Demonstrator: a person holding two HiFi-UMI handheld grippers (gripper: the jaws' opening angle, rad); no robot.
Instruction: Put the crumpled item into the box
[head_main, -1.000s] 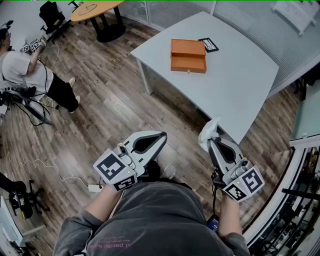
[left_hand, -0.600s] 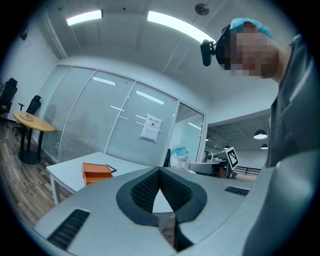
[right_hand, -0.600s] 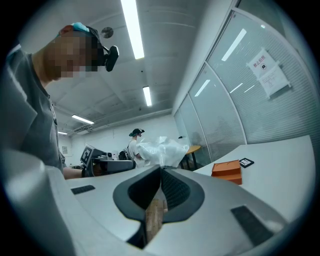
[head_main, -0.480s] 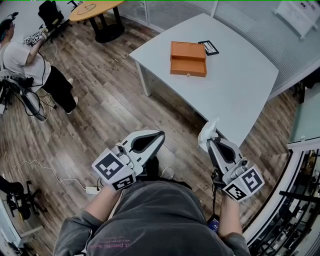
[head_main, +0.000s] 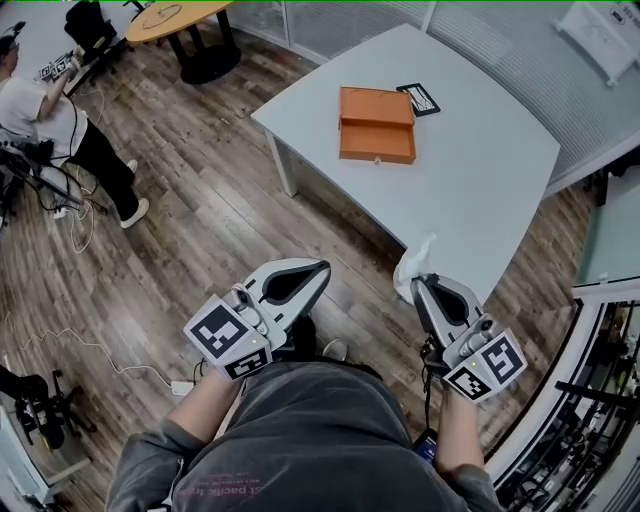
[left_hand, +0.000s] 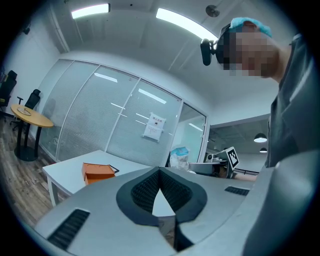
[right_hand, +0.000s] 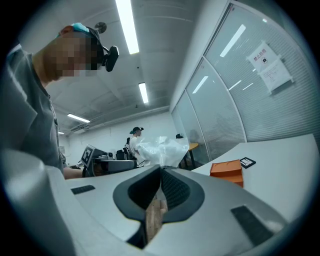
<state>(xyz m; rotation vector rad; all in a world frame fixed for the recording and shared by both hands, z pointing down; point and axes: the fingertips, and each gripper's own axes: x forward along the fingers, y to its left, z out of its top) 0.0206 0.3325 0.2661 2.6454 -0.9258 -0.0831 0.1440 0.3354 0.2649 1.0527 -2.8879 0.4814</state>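
An orange box (head_main: 377, 124) lies on the white table (head_main: 470, 180), its drawer front toward me; it also shows as the orange box (left_hand: 98, 172) in the left gripper view and the orange box (right_hand: 227, 172) in the right gripper view. My right gripper (head_main: 417, 283) is shut on a crumpled white item (head_main: 412, 266), held short of the table's near corner. The crumpled item (right_hand: 161, 150) sticks up past the jaw tips. My left gripper (head_main: 322, 269) is shut and holds nothing, level with the right one over the wooden floor.
A small black-framed card (head_main: 417, 99) lies beside the box. A person (head_main: 55, 130) stands at the far left among cables and tripods. A round wooden table (head_main: 185, 17) and a black chair (head_main: 85, 22) stand at the back. Glass partitions run behind the table.
The view has shifted slightly toward the table. The person at the left has moved further toward the frame's edge. Both grippers hold their pose.
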